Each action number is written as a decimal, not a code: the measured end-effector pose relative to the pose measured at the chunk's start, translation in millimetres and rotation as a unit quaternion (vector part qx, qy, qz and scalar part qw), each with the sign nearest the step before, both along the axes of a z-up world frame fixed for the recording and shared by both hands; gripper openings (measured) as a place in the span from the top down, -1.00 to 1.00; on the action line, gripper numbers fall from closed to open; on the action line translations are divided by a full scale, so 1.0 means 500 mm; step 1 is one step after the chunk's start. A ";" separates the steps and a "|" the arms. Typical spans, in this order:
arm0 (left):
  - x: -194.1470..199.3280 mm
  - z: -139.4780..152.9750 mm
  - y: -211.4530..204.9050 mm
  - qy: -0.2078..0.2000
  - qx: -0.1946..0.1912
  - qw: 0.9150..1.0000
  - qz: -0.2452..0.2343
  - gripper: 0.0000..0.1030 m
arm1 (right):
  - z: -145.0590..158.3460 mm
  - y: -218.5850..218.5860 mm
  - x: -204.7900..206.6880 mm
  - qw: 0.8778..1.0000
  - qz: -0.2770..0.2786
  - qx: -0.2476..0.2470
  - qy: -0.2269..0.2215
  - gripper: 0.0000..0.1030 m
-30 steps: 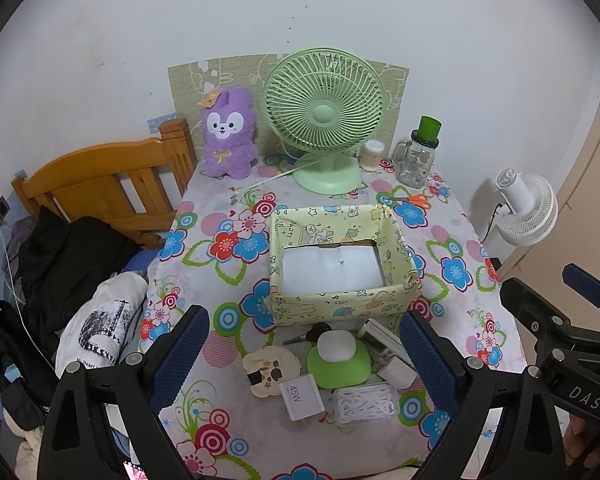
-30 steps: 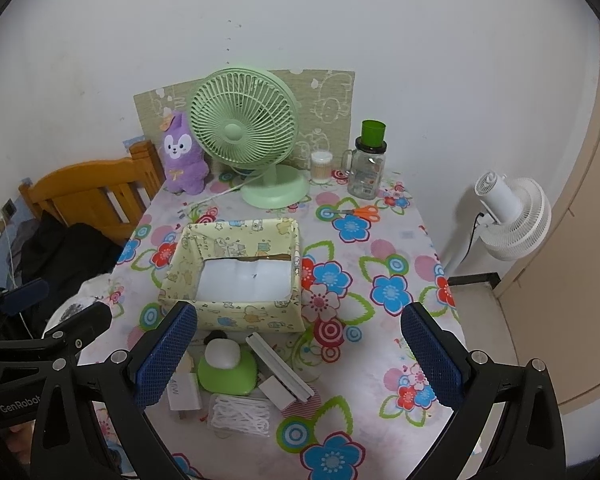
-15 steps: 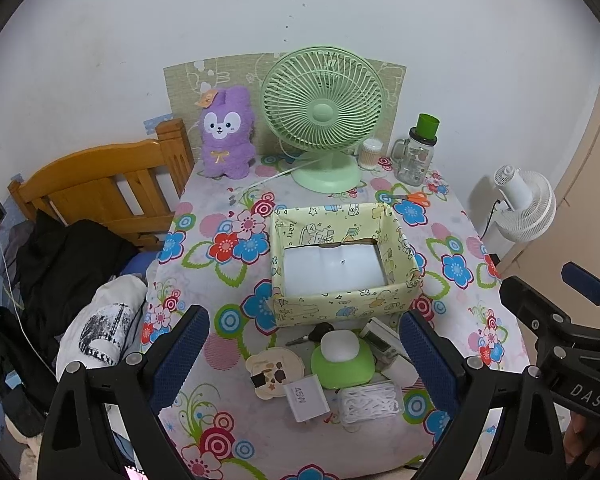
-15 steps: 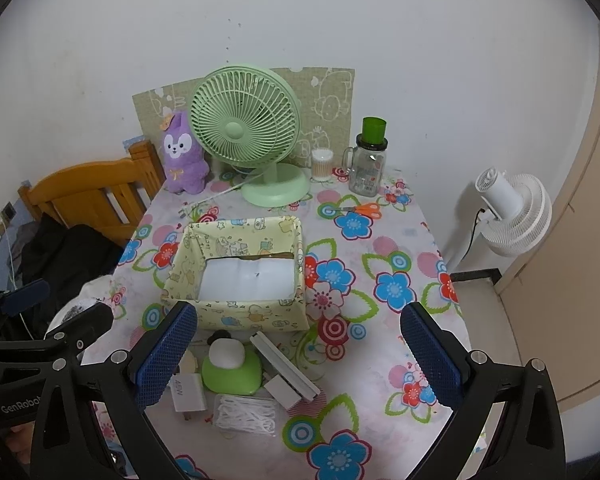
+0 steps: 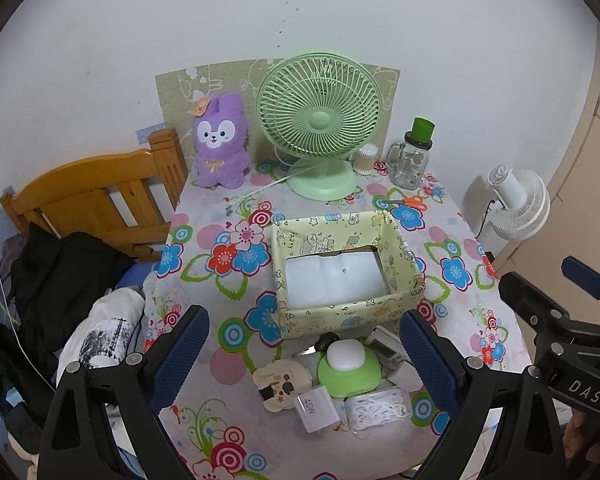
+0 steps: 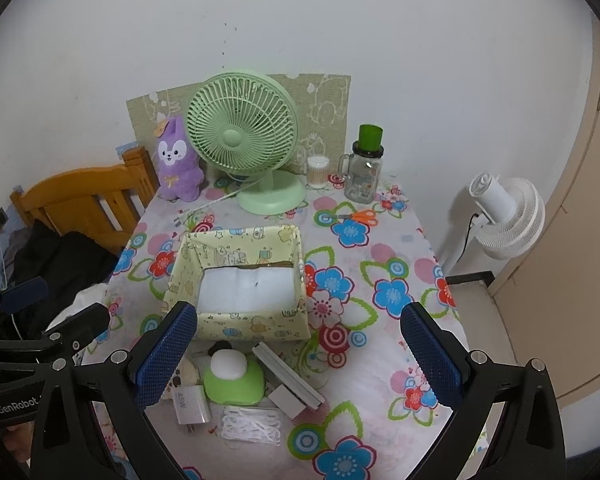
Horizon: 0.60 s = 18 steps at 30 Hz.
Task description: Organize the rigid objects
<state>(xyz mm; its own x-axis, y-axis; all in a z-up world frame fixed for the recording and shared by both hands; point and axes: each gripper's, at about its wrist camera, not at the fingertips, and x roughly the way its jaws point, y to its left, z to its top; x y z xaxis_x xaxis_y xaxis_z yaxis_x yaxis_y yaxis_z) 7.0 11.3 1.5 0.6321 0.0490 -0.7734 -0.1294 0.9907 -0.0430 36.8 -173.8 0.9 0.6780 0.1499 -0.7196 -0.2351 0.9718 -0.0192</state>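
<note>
Lying bunched at the near edge of the flowered table (image 5: 220,280), just in front of the yellow box (image 5: 340,316) and not inside it: green case (image 5: 349,372), 45W charger (image 5: 315,408), clear packet of white pieces (image 5: 378,408), round tan piece (image 5: 282,382), white bars (image 6: 288,376). Staying put over the last second, merely sliding a touch lower in both views. Hovering above and short of the pile: left gripper (image 5: 304,322) and right gripper (image 6: 300,314), both gaping wide, gripping nothing. Drifting rather than closing in, so probably still lining up a first pick; sorting apparently not yet beginning, with the box's white floor showing bare.
</note>
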 end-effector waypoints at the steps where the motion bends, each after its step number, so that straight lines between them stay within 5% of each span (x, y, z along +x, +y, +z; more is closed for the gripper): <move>1: 0.000 -0.001 0.002 0.000 0.000 1.000 -0.001 -0.89 | 0.001 0.003 -0.001 1.000 0.001 0.000 -0.003 -0.99; 18: 0.003 -0.037 0.015 0.024 -0.015 1.000 0.006 -0.89 | -0.018 0.018 0.009 1.000 0.024 -0.001 0.020 -0.99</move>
<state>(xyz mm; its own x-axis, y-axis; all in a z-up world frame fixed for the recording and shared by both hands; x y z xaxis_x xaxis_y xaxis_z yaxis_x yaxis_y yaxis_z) 8.6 18.6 -16.9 0.5931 0.0318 -0.8045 -0.1434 0.9874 -0.0667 41.1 -164.6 -8.1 0.6413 0.1807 -0.7457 -0.2829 0.9591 -0.0109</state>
